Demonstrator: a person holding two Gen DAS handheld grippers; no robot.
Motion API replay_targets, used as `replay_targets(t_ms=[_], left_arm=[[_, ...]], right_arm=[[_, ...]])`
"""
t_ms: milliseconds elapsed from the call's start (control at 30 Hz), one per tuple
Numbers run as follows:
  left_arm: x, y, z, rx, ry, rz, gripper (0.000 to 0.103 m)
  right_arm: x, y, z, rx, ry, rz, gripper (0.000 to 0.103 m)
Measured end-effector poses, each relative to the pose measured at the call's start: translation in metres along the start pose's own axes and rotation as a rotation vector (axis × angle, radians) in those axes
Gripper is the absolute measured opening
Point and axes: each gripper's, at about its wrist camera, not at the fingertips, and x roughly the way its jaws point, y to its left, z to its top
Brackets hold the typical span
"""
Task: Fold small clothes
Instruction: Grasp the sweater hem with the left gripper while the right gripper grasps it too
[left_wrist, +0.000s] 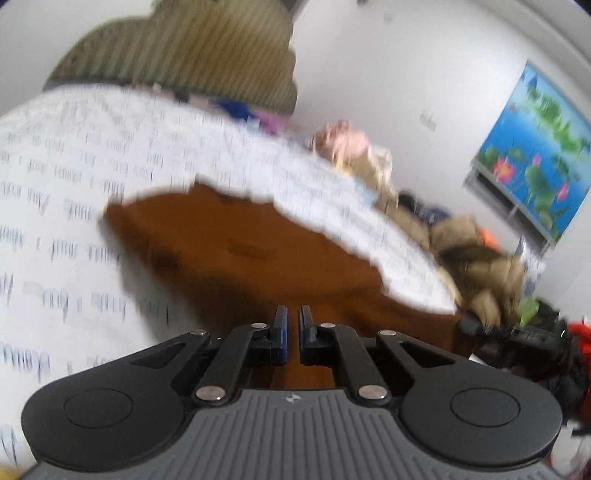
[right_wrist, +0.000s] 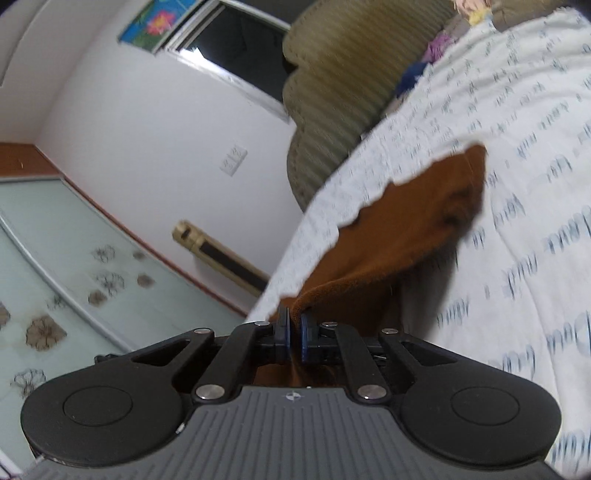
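A small rust-brown garment (left_wrist: 258, 251) lies on a white bed sheet with dark printed script (left_wrist: 74, 184). My left gripper (left_wrist: 293, 314) hovers over the garment's near part, its jaws almost together with a narrow gap and nothing visibly between them. In the right wrist view the same brown garment (right_wrist: 406, 221) stretches away across the sheet (right_wrist: 517, 184). My right gripper (right_wrist: 294, 321) is shut on a corner of it, the cloth pinched between the blue pads (right_wrist: 306, 328) and pulled up into a ridge. The right gripper also shows at the garment's far right edge (left_wrist: 472, 325).
An olive ribbed headboard (left_wrist: 192, 48) stands behind the bed. A heap of beige and pink clothes (left_wrist: 472, 243) lies along the sheet's right edge. A flower-print curtain and window (left_wrist: 535, 147) are on the wall. A glass-panelled wardrobe (right_wrist: 55, 258) stands left of the bed.
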Motion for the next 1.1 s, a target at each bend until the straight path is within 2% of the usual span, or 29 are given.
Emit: replay_targets(t_ms=[33, 100, 167, 200, 267, 300, 367, 400, 433, 467, 500, 533, 633, 767, 800, 867, 900, 933, 1000, 1100], left_arm=[[0.001, -0.001, 0.008, 0.023, -0.031, 0.020, 0.006], [0.013, 0.000, 0.023, 0.075, -0.090, 0.126, 0.006], [0.033, 0.010, 0.034, 0.050, -0.071, 0.222, 0.006], [0.039, 0.018, 0.035, 0.012, -0.055, 0.240, 0.006], [0.044, 0.030, 0.030, -0.054, -0.033, 0.210, 0.009], [0.044, 0.034, 0.024, -0.072, -0.007, 0.192, 0.016], [0.040, 0.039, 0.008, -0.079, 0.032, 0.192, 0.047], [0.033, 0.042, -0.005, -0.085, 0.031, 0.200, 0.080], [0.024, 0.047, -0.016, -0.090, 0.014, 0.204, 0.095], [0.016, 0.051, -0.025, -0.087, -0.012, 0.198, 0.096], [0.009, 0.051, -0.036, -0.070, -0.017, 0.179, 0.096], [0.001, 0.049, -0.045, -0.050, -0.007, 0.155, 0.096], [-0.009, 0.043, -0.067, -0.008, 0.007, 0.076, 0.096], [0.030, 0.031, -0.086, 0.039, 0.118, 0.040, 0.096], [0.041, 0.028, -0.090, 0.047, 0.130, 0.040, 0.095], [0.051, 0.020, -0.096, 0.071, 0.111, 0.064, 0.092], [0.054, 0.015, -0.096, 0.095, 0.117, 0.063, 0.060], [0.055, 0.011, -0.095, 0.113, 0.146, 0.047, 0.010], [0.053, 0.012, -0.086, 0.064, 0.181, 0.008, 0.009], [0.033, 0.006, -0.064, 0.086, 0.140, -0.001, 0.009]], right_arm=[[0.005, -0.001, 0.009, -0.012, -0.013, -0.017, 0.011], [0.018, -0.007, 0.024, -0.019, -0.033, -0.044, 0.011], [0.032, -0.017, 0.038, -0.022, -0.051, -0.090, 0.011], [0.040, -0.020, 0.044, -0.050, -0.059, -0.145, 0.011], [0.049, -0.028, 0.045, -0.073, -0.058, -0.252, 0.011], [0.053, -0.033, 0.044, -0.066, -0.040, -0.274, 0.012], [0.054, -0.044, 0.035, -0.048, -0.008, -0.295, 0.018], [0.052, -0.048, 0.028, -0.040, 0.007, -0.305, 0.030], [0.048, -0.052, 0.022, -0.028, 0.019, -0.303, 0.051], [0.041, -0.054, 0.015, -0.017, 0.018, -0.289, 0.063], [0.031, -0.055, 0.007, -0.007, 0.014, -0.262, 0.083], [0.023, -0.057, 0.002, -0.003, 0.013, -0.231, 0.090], [0.004, -0.061, -0.009, -0.011, 0.050, -0.174, 0.090], [0.017, -0.050, -0.024, -0.107, 0.144, -0.182, 0.088], [0.025, -0.045, -0.027, -0.152, 0.164, -0.198, 0.083], [0.039, -0.037, -0.032, -0.221, 0.199, -0.227, 0.057], [0.044, -0.033, -0.035, -0.241, 0.217, -0.246, 0.024], [0.049, -0.032, -0.035, -0.242, 0.231, -0.261, 0.018], [0.046, -0.027, -0.037, -0.250, 0.235, -0.256, 0.018], [0.024, -0.010, -0.034, -0.230, 0.182, -0.180, 0.018]])
